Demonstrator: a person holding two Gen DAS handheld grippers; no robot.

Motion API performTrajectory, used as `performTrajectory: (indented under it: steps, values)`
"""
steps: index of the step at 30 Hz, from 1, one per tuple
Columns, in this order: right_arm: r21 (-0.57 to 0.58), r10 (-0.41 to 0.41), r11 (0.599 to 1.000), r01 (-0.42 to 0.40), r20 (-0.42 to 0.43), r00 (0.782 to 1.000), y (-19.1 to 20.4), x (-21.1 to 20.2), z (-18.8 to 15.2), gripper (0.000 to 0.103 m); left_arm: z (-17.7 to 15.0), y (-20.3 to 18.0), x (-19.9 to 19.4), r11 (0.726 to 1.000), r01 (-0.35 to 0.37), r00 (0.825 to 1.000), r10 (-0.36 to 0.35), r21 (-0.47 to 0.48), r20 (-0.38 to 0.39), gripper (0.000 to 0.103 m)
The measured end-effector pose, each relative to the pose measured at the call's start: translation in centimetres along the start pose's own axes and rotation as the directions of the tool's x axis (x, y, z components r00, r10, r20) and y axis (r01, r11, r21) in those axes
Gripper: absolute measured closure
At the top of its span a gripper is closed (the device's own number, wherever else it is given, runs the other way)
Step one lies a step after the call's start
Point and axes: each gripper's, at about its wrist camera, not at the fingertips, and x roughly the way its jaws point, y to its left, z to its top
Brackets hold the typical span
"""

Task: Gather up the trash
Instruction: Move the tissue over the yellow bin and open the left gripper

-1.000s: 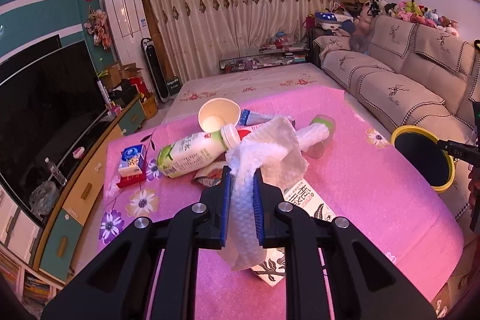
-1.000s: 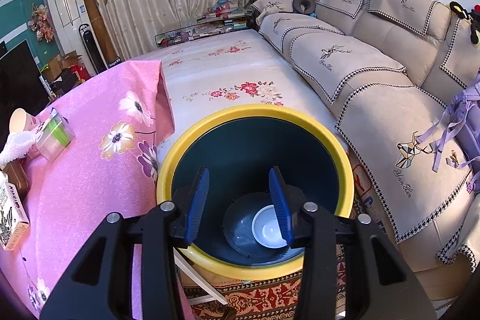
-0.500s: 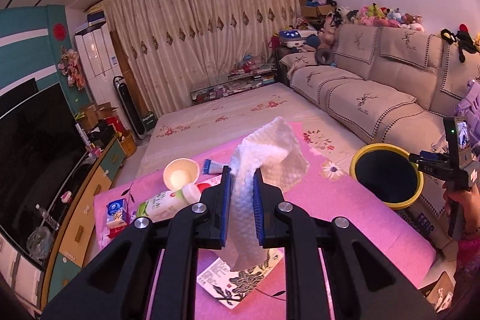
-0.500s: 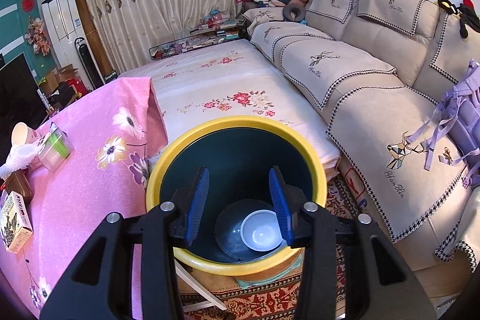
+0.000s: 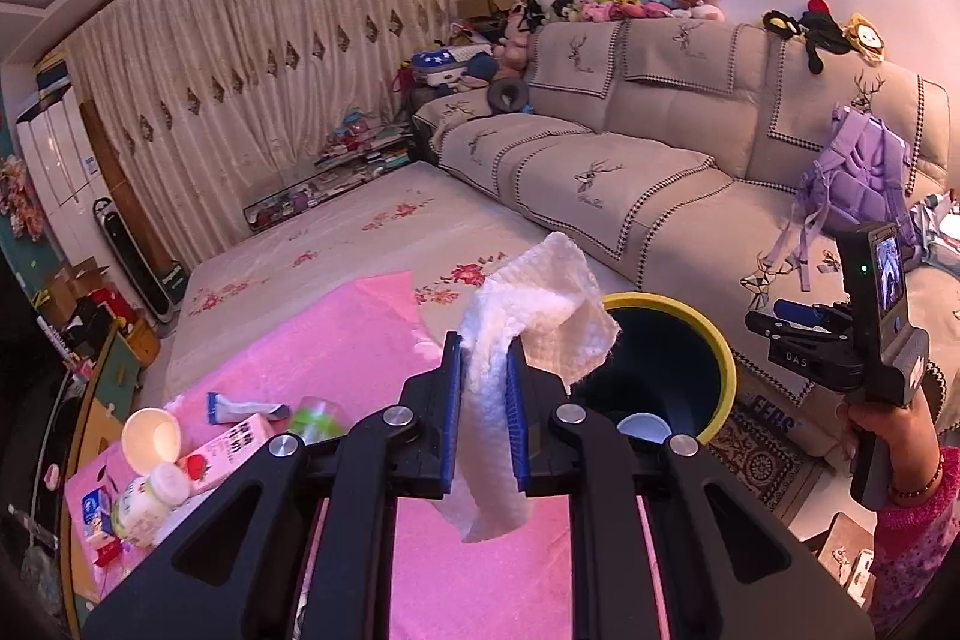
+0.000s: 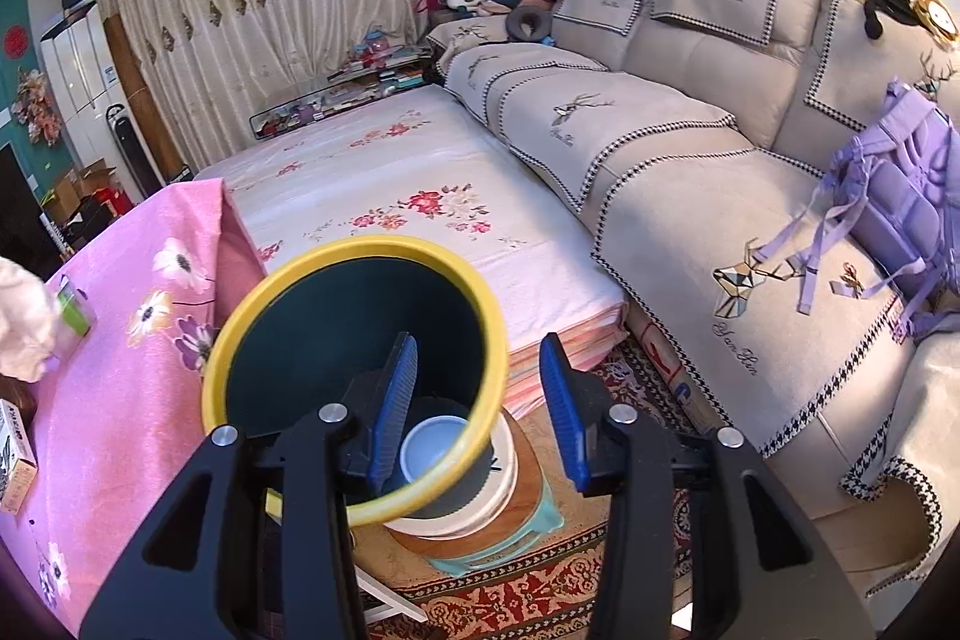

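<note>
Mid-carry: left gripper (image 5: pixel 485 388) clenched on the white paper towel (image 5: pixel 528 322), held just beside the yellow-rimmed bin (image 5: pixel 714 334); right gripper (image 6: pixel 477 400) released, empty; next, towel over the bin's mouth, release

White waffle-textured tissue (image 5: pixel 528 328), yellow-rimmed dark bin (image 6: pixel 360 340), pink floral cloth (image 6: pixel 132 358)

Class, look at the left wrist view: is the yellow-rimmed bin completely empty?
No: a white cup lies at the bottom of the bin.
</note>
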Motion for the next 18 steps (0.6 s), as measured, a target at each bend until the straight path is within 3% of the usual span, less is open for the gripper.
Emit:
performTrajectory:
  steps: [9,17,18]
  values:
    - [0.033,-0.035,0.999,0.035,-0.010,0.999,-3.1,0.1,-0.6,0.059,1.1,-6.3,11.7,0.991,0.133,0.983,-0.129,0.021,-0.128,0.089]
    - [0.048,-0.046,0.998,0.047,-0.024,0.999,-4.0,0.3,-1.0,0.058,-0.2,-10.1,19.0,0.988,0.148,0.965,-0.136,0.036,-0.226,0.087]
    - [0.048,-0.047,0.998,0.048,-0.025,0.999,-4.1,0.3,-1.0,0.058,-0.4,-10.4,19.5,0.988,0.147,0.963,-0.133,0.041,-0.234,0.083]
